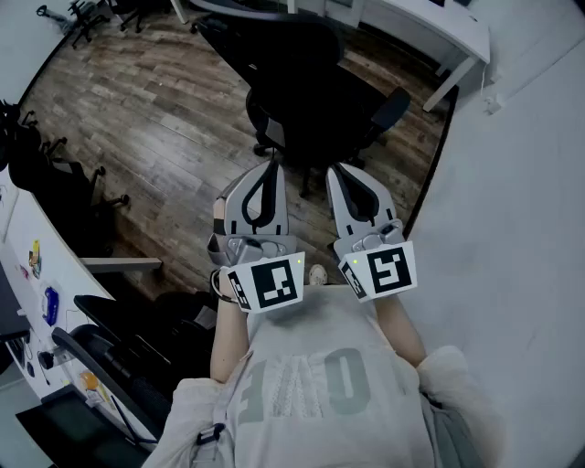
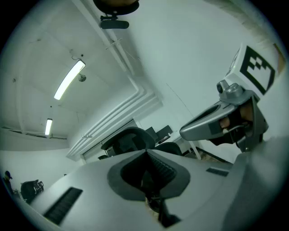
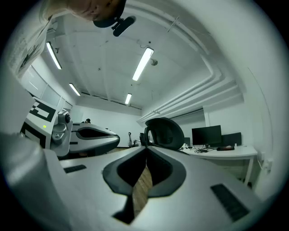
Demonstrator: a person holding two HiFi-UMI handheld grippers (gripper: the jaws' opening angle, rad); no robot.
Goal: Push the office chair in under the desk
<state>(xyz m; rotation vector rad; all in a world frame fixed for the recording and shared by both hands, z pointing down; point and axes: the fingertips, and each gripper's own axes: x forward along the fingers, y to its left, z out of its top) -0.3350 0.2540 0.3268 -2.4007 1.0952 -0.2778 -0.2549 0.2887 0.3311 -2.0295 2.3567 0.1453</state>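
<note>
A black office chair (image 1: 311, 101) stands on the wooden floor ahead of me, its back toward me, a little out from the white desk (image 1: 430, 27) at the top right. My left gripper (image 1: 271, 166) and right gripper (image 1: 336, 170) are held side by side just short of the chair, not touching it. Both have their jaws shut with nothing between them. In the left gripper view the left gripper (image 2: 146, 151) points at the chair (image 2: 131, 139). Past the right gripper (image 3: 146, 148) in the right gripper view I see the chair's headrest (image 3: 165, 131) and the desk (image 3: 219, 152) with monitors.
A white wall (image 1: 512, 183) runs along the right. More black chairs (image 1: 55, 183) stand at the left beside another white desk (image 1: 27, 265) with small items. Further chairs (image 1: 91, 14) stand at the far top left. Wooden floor (image 1: 155, 110) lies open left of the chair.
</note>
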